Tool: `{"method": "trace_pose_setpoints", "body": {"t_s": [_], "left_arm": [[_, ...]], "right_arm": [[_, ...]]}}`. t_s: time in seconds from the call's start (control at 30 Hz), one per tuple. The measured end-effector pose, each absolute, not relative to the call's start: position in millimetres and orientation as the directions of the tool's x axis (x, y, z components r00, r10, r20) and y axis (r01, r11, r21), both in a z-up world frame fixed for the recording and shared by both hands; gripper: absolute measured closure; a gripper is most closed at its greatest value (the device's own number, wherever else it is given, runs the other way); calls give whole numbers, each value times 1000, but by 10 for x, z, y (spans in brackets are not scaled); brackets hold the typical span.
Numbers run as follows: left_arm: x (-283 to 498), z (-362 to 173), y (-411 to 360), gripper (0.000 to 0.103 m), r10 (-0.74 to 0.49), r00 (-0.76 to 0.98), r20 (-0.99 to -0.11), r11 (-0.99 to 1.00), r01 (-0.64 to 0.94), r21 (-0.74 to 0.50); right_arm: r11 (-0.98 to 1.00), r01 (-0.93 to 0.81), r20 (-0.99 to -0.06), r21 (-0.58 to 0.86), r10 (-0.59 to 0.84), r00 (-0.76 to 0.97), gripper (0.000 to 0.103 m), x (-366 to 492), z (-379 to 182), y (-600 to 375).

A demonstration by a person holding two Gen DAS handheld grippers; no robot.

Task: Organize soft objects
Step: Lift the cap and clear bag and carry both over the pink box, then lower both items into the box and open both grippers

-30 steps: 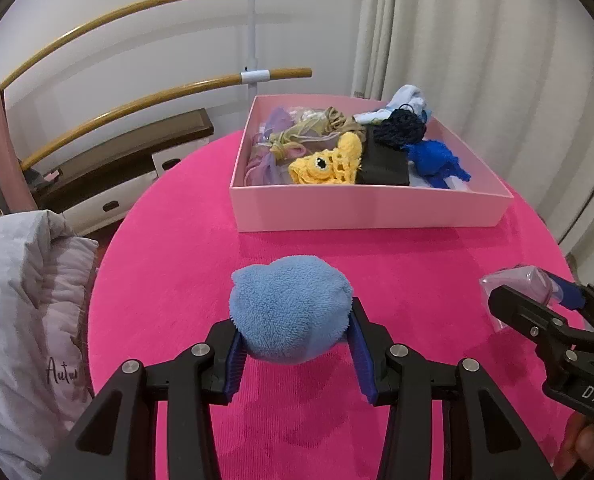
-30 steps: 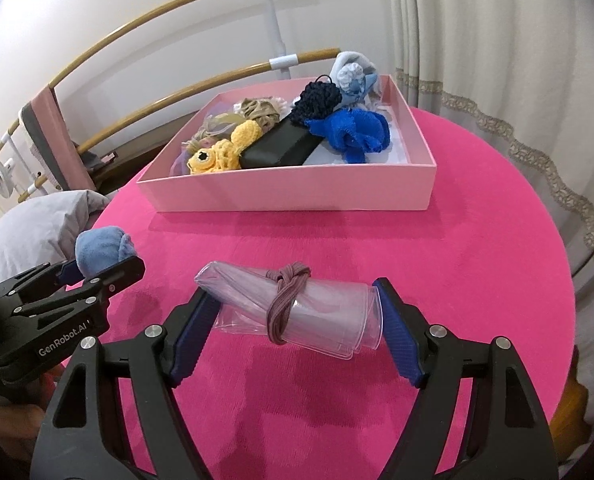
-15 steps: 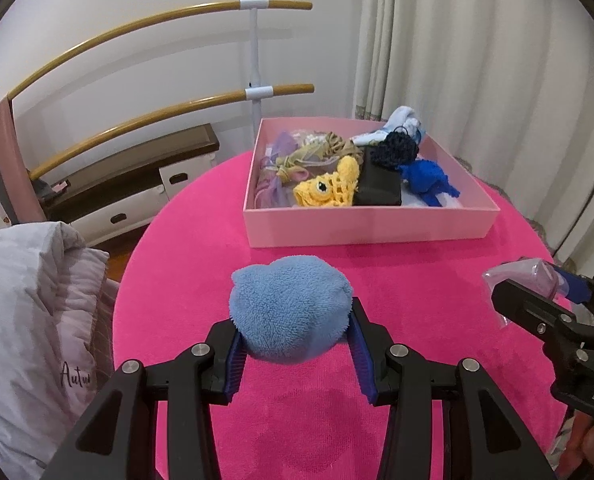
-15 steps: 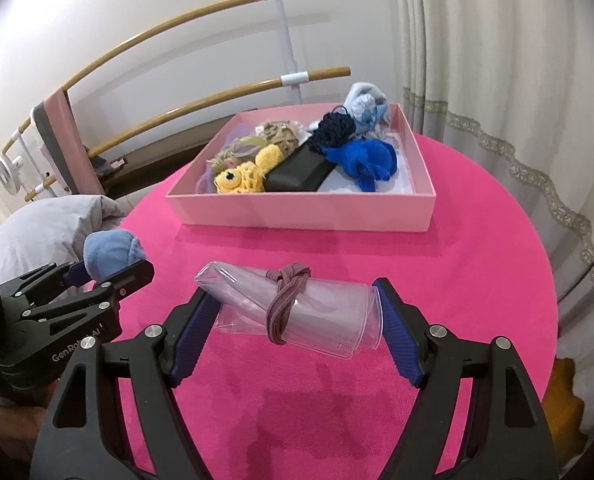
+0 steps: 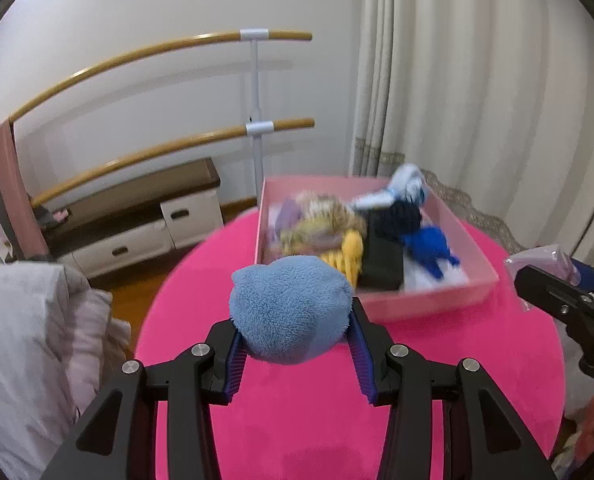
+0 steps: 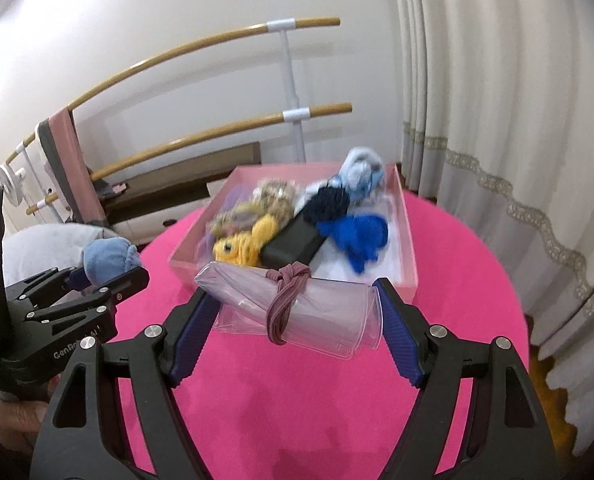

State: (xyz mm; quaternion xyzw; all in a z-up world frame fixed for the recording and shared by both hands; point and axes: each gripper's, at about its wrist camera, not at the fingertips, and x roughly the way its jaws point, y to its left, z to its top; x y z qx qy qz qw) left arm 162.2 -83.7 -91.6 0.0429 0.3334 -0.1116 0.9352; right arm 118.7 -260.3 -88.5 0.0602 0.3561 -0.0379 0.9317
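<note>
Plain white wall (image 5: 157, 8) straight ahead of the grippers, with two wooden ballet barres (image 5: 145, 52) on a white post (image 5: 255, 120). Below them sits a low white cabinet (image 5: 137, 236) with a dark top, on wood flooring (image 5: 137, 296). Off to the right, cream curtains (image 6: 497, 100) with lace trim hang down. Soft, even light.

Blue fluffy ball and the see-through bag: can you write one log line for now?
left gripper: shut on blue fluffy ball | right gripper: shut on clear rolled bag | pink box: ahead, holds soft items
</note>
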Motion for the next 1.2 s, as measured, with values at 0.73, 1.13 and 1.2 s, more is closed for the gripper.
{"method": "trace_pose_setpoints", "body": {"t_s": [0.73,1.13,1.2], "left_arm": [[2930,-760,-1147,61,-183,767,-614,975,221,-15],[3428,-1107,-1246,61,-190,705,-683,973,226,-38],[3463,-1144,-1264,61,-190,699,-689,973,228,-38]], "right_arm": [[988,132,-683,77,-44,729,28,2310,-759,-2944],[985,151,-735,84,-41,677,28,2550,-1073,-3055],[984,155,-741,88,-39,670,28,2569,-1110,-3073]]}}
